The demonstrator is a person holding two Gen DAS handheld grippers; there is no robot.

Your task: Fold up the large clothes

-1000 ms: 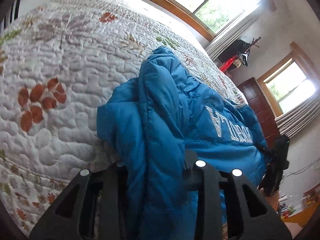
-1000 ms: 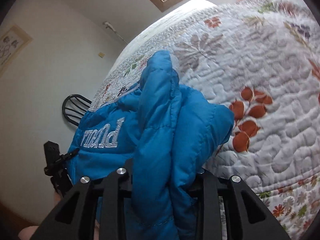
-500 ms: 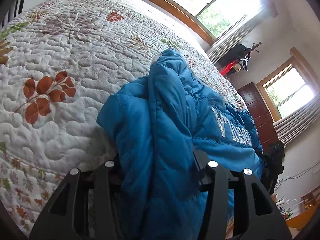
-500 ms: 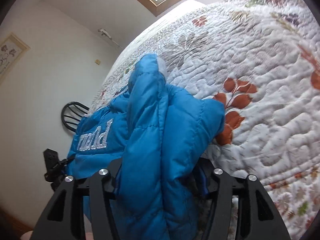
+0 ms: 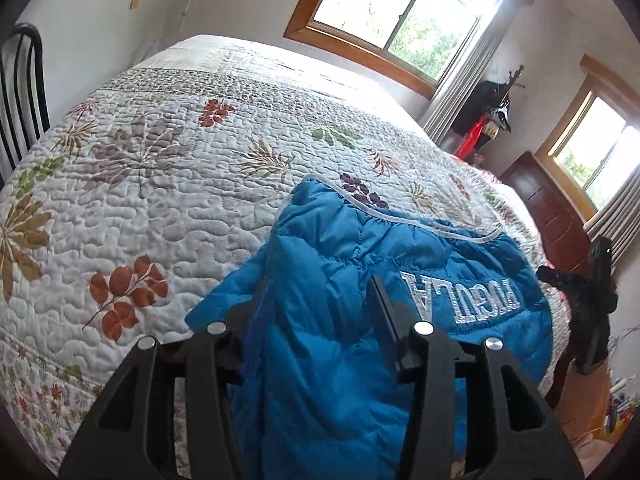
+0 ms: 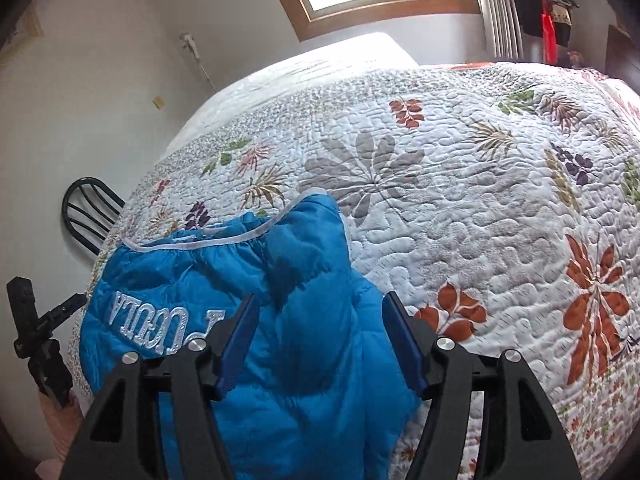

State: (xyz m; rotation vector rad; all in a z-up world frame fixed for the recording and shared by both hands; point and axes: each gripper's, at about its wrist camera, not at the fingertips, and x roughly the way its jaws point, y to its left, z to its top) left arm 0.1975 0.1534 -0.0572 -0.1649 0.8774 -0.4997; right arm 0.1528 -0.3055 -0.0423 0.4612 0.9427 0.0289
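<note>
Left claw [image 5: 320, 300] spread, right claw [image 6: 320, 320] spread wide, both straddling the blue jacket [image 6: 304, 264] on the bed [image 6: 480, 208], pads not pinching it.

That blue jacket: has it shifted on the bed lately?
Yes. The blue jacket dropped flat onto the quilt; its raised fold collapsed, uncovering the quilt's leaf prints behind.
</note>
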